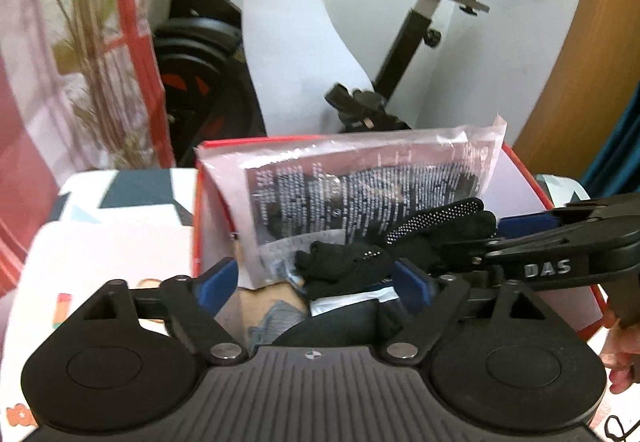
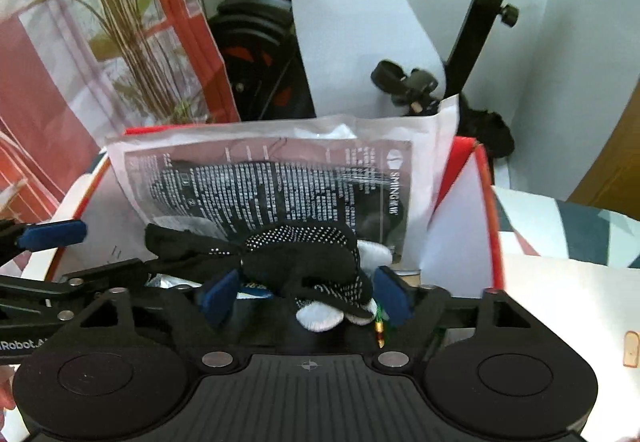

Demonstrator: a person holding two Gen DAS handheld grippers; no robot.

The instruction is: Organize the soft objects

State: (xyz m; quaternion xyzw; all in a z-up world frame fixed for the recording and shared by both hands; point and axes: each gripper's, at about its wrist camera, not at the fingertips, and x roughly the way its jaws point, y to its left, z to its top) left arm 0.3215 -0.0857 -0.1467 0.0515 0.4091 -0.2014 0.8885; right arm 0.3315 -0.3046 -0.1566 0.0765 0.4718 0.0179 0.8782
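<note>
Right wrist: white fleece (image 2: 320, 318) under black glove (image 2: 304, 258); left hides it.

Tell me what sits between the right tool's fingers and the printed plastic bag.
In the right wrist view, black dotted gloves lie between the right tool and the printed plastic bag.

The left tool (image 1: 316, 282) gapes wide over a red-rimmed box (image 1: 532, 173) holding black dotted gloves (image 1: 436, 226) and a printed plastic bag (image 1: 360, 177); an exercise bike (image 1: 408, 37) stands far behind.

Black tongs (image 1: 320, 282), blue pads (image 1: 222, 284)
</note>
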